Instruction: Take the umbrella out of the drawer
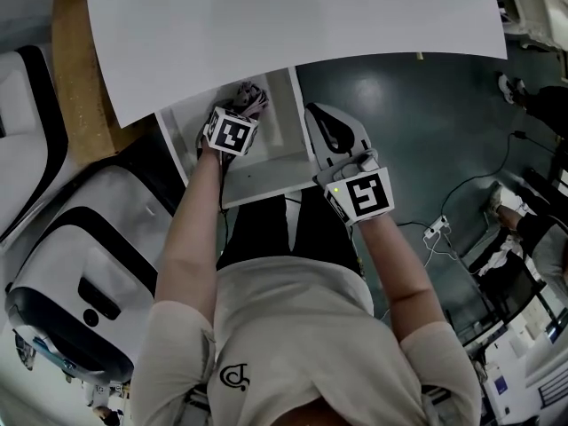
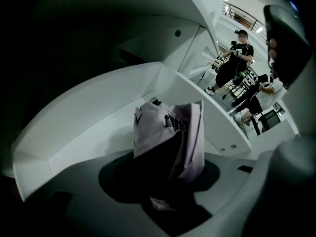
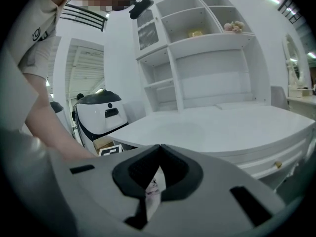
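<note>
A folded lilac umbrella (image 1: 251, 96) stands in the open white drawer (image 1: 266, 181) under the desk top (image 1: 293, 16). My left gripper (image 1: 238, 106) reaches down into the drawer. In the left gripper view the umbrella (image 2: 170, 132) rises between the jaws of the left gripper (image 2: 163, 177); its fabric fills the gap and the pads press on it. The drawer wall (image 2: 89, 117) curves behind it. My right gripper (image 1: 318, 114) hovers outside the drawer's right side. Its jaws meet at the tips and hold nothing, as the right gripper view (image 3: 158, 149) shows.
A white and black machine (image 1: 80, 273) stands to the left of the drawer, beside a wooden board (image 1: 75, 69). Cables and a power strip (image 1: 435, 229) lie on the dark floor at right. White shelving (image 3: 197, 48) rises behind the desk. Other people (image 2: 237, 58) stand farther off.
</note>
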### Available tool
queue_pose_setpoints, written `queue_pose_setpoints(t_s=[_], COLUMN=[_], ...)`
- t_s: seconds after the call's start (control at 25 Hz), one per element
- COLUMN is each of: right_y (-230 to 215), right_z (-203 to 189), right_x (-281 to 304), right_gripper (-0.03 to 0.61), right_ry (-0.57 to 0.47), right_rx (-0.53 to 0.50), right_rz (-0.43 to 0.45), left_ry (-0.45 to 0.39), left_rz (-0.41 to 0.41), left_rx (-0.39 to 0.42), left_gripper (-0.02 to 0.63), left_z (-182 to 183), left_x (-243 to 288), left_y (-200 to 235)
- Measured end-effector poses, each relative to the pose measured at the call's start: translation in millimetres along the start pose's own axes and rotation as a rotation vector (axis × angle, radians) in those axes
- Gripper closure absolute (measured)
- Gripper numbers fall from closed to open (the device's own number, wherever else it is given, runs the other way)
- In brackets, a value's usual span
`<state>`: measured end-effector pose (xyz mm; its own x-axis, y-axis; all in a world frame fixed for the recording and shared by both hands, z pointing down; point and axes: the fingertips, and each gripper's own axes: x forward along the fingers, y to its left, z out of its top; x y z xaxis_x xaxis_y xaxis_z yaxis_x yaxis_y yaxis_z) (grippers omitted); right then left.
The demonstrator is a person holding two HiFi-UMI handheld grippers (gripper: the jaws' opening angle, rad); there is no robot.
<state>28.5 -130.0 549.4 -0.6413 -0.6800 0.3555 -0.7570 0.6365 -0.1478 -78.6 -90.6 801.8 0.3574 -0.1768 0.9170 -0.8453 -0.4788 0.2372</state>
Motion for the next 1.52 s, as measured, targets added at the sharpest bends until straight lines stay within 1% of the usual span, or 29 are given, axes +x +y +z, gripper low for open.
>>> queue_pose_setpoints(t_s=[0.16, 0.36, 0.52, 0.68, 0.8, 0.96, 1.08, 1.32, 1.52], right_y=[6, 14, 17, 28, 35, 36, 44, 62, 87], right_z=[13, 28, 49, 70, 84, 98, 109, 145, 179], right_x=[-8, -17, -27, -28, -34, -44, -45, -47, -47], right_gripper=[0.572, 0.572, 0.572, 0.572, 0.572, 0.572, 0.572, 0.572, 0.572], right_ry=[-0.026, -0.046, -0.084, -0.115, -0.128, -0.124, -0.137, -0.2, -0.265], right_rx=[0.008, -0.01, -0.048, -0.093, -0.103, -0.102, -0.131, -0.181, -0.243], right_rz=[-0.011, -0.016, -0.025, -0.005, 0.01, -0.02, -0.02, 0.033, 0.095], left_ry=[-0.038, -0.099, -0.168, -0.258, -0.338, -0.461, -0.557, -0.763, -0.936], left_rz=[-0.007, -0.005, 0.004, 0.028, 0.057, 0.094, 0.132, 0.223, 0.292], left_rx=[0.039, 0.11, 0.152, 0.158, 0.147, 0.141, 0.145, 0.179, 0.164], left_gripper=[0.388, 0.388, 0.388, 0.388, 0.388, 0.388, 0.388, 0.388, 0.388], left_z=[12, 27, 40, 53, 64, 79, 89, 105, 107], left_x=[-20, -56, -91, -128, -164, -215, -255, -345, -418], left_y=[-12, -26, -44, -51, -55, -62, -60, -65, -64])
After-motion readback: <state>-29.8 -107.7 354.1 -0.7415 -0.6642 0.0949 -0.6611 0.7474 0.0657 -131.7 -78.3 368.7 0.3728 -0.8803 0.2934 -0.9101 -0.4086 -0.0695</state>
